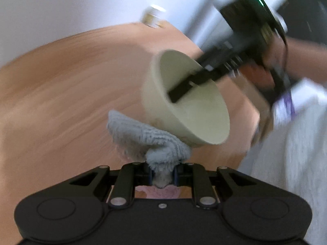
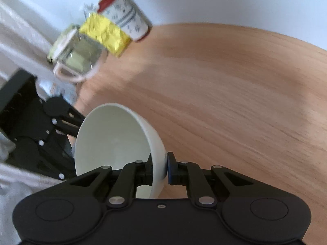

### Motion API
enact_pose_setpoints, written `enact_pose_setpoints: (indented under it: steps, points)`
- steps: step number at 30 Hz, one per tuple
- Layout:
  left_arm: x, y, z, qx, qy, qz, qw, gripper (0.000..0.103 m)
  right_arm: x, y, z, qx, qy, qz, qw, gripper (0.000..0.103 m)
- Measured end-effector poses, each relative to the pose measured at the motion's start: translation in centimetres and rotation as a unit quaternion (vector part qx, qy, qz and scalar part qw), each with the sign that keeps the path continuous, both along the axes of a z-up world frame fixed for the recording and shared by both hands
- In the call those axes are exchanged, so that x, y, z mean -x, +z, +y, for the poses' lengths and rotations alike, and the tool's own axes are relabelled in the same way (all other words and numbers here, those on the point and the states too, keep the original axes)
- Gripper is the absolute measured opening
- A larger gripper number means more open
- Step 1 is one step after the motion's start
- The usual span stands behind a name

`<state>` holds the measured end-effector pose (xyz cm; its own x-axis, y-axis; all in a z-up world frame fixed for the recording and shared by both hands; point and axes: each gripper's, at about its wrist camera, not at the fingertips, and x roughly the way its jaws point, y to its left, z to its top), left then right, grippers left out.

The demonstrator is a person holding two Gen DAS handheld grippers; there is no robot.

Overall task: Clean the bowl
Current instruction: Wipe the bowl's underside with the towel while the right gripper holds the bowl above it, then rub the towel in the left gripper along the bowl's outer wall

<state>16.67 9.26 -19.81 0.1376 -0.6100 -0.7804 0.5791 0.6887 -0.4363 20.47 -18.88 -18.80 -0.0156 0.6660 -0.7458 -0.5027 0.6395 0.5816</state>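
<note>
Grey fluffy cloth (image 1: 147,140) pinched in left gripper (image 1: 162,173), jaws closed on a bunched fold, rest of cloth fanning toward 11 o'clock and pressed against outer wall of cream bowl (image 1: 184,106). Bowl off wooden table (image 1: 61,77), tipped on its side, mouth facing 4 o'clock in left wrist view. Right gripper (image 2: 159,168) clamped on bowl rim (image 2: 157,163), one finger inside, one finger outside, jaws closed tight on the wall. Same gripper seen in left view reaching in from 2 o'clock, a hand behind it.

Inside of bowl looks plain and clean in both views; no food or water visible. Faint brownish marks on outer wall near cloth contact, blurred, hard to confirm. Judged mid-task: wiping outside of bowl under way. Left to do, likely: finish outer wall, maybe base, set bowl down upright, drop cloth.

Clutter at 10 o'clock in right view: clear glass mug (image 2: 79,61), yellow sponge (image 2: 105,33), patterned white canister with a red lid (image 2: 126,14). Heavy motion blur throughout.
</note>
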Motion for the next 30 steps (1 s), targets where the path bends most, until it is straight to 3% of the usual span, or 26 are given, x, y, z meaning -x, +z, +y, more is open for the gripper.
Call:
enact_pose_setpoints:
  steps: [3,6,8,9,10,11,15,23,30]
  points:
    - [-0.7,-0.4,0.9,0.033,0.062,0.009,0.9975,0.016,0.2,-0.5,-0.6,-0.011,-0.033,0.017,0.999,0.012]
    - [-1.2,-0.6,2.0,0.075,0.125,0.012,0.9892,0.016,0.5,-1.2,-1.6,-0.029,-0.069,0.044,0.996,0.012]
    - [-1.7,-0.9,3.6,0.145,0.21,0.025,0.9667,0.015,0.7,-1.3,-2.0,-0.038,-0.086,0.05,0.994,0.012]
    - [-1.7,-1.0,3.8,0.156,0.222,0.026,0.9621,0.015,0.8,-1.3,-2.2,-0.042,-0.093,0.051,0.993,0.012]
    - [-1.9,-0.9,3.9,0.188,0.247,0.033,0.9502,0.015,1.0,-1.2,-2.2,-0.044,-0.097,0.051,0.993,0.012]
    - [-2.1,-1.0,3.7,0.204,0.256,0.039,0.9442,0.015,1.1,-1.1,-2.1,-0.045,-0.098,0.049,0.993,0.012]
    - [-3.0,-0.9,2.4,0.226,0.27,0.057,0.9342,0.015,1.9,-1.1,-1.7,-0.048,-0.104,0.053,0.992,0.013]
    - [-3.7,-2.4,0.1,0.282,0.34,0.12,0.8892,0.015,2.7,-1.8,-1.3,-0.047,-0.126,0.068,0.989,0.014]
    - [-3.9,-2.8,-1.5,0.252,0.344,0.12,0.8965,0.015,3.1,-1.9,-0.6,-0.042,-0.13,0.069,0.988,0.017]
